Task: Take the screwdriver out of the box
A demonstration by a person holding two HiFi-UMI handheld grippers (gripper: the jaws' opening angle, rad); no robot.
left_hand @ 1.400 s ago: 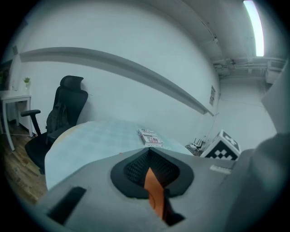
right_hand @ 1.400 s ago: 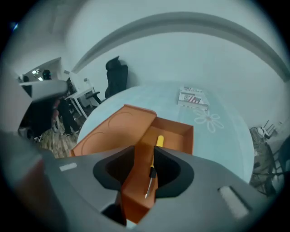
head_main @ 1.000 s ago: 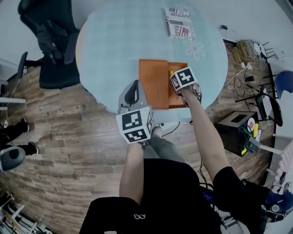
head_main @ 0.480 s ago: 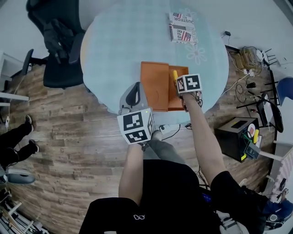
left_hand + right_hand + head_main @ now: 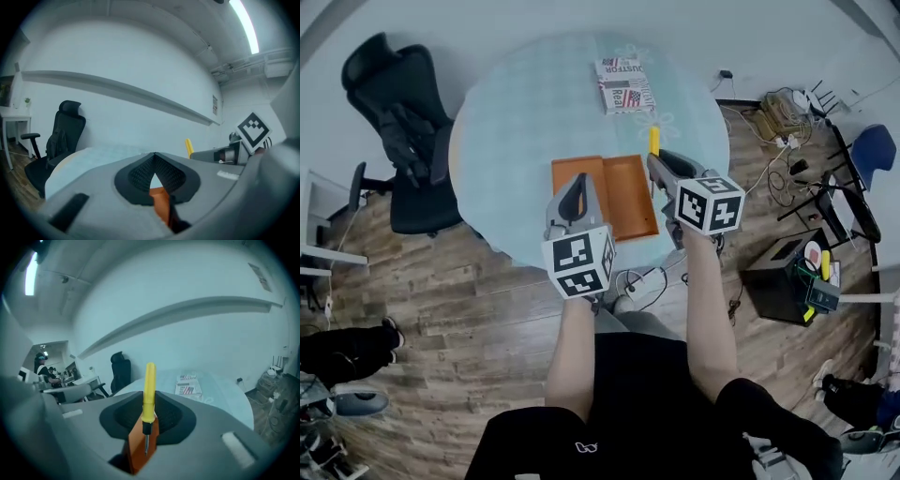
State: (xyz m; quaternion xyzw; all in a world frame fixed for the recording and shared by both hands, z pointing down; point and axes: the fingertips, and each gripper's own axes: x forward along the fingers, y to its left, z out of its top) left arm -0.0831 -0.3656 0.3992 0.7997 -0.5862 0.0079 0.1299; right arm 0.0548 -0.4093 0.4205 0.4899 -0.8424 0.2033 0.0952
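Evidently the taking-out is nearly done: the right gripper (image 5: 150,404) pinches the yellow screwdriver (image 5: 149,387) by its handle, at about 1 o'clock from the orange box (image 5: 623,199) and seemingly outside its wall. The left gripper (image 5: 153,157), jaws pressed together on nothing, hovers over the box's 9 o'clock side. Next, I judge, the tool needs setting down on bare table (image 5: 516,122), clear of the box.
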